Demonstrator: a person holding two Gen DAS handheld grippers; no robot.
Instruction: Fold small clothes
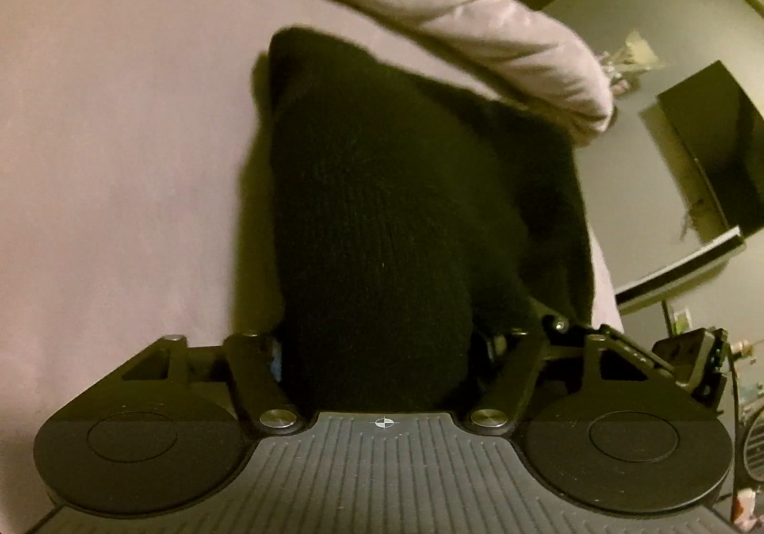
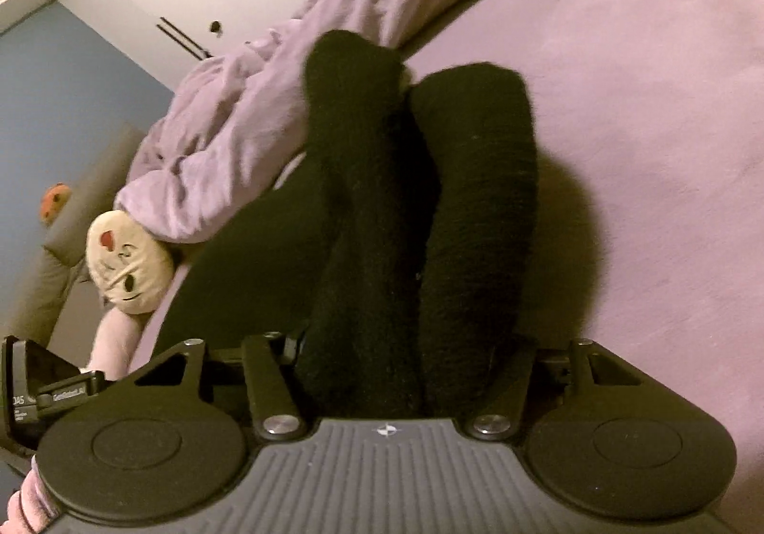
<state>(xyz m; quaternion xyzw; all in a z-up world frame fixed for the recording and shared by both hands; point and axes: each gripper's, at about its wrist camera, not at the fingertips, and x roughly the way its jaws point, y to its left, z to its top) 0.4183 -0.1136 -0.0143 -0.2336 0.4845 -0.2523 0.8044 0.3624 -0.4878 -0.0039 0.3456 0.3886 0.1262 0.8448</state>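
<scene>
Lilac bedsheet [image 1: 119,142] carries the black knitted garment [image 1: 382,209], which lies bunched in thick rolls, not yet folded flat. Left gripper [image 1: 382,343] and right gripper [image 2: 410,352] each straddle it; whether the fingers clamp cannot be told.

Both grippers are angled downward, the left gripper [image 1: 377,343] and the right gripper [image 2: 396,347] each seen with black knit cloth bunched between half-closed jaws.

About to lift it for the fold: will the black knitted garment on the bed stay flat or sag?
The black knitted garment likely sags: it already bunches into soft rolls. Its fuzzy knit probably grips rather than slips. It looks light.
</scene>
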